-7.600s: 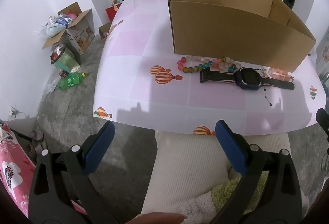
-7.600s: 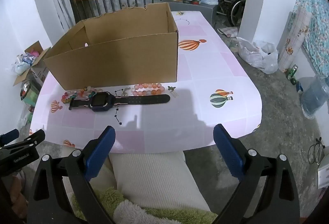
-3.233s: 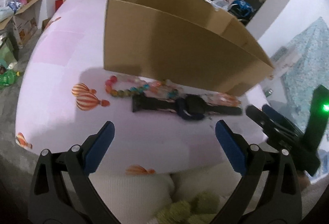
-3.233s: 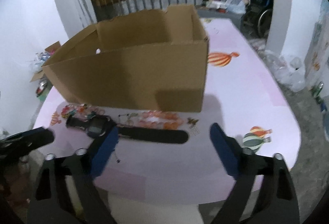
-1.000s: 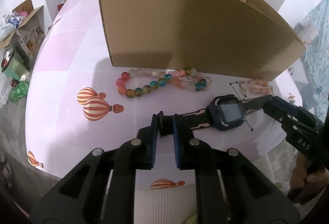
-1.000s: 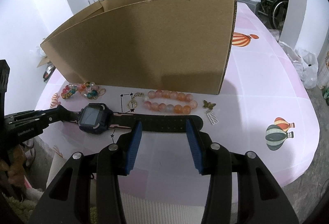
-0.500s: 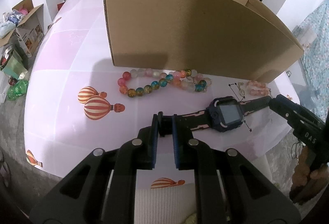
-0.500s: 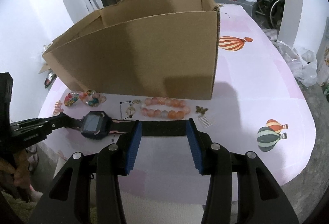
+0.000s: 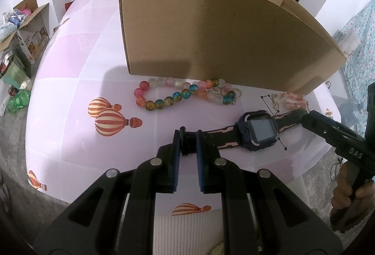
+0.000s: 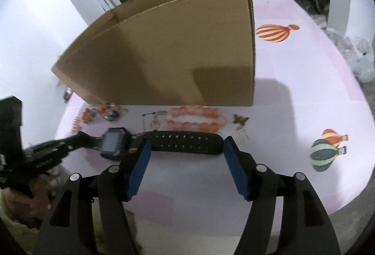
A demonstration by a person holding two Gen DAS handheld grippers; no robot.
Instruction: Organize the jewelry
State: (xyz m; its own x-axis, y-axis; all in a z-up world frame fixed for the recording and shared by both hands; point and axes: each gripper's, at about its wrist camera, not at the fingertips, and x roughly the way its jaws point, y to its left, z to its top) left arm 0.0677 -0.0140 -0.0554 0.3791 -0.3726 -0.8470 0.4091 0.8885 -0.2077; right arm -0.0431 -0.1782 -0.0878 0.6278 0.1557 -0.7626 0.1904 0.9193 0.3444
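On the balloon-print table, left gripper pinches the watch strap to lift it; right gripper jaws opening around the other end.

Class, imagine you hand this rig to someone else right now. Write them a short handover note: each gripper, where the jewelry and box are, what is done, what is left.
Left gripper: shut on one strap end of the watch.
Right gripper: jaws opening, astride the other, perforated strap, pads not pressing it.
Things: the watch lies flat on the table in front of the cardboard box. Between watch and box lie the multicolour bead bracelet, the orange bead bracelet, a thin chain and a butterfly charm.
Done: nothing seen in the box; its inside is mostly hidden.
Left: move the watch, then probably both bracelets, chain and charm.
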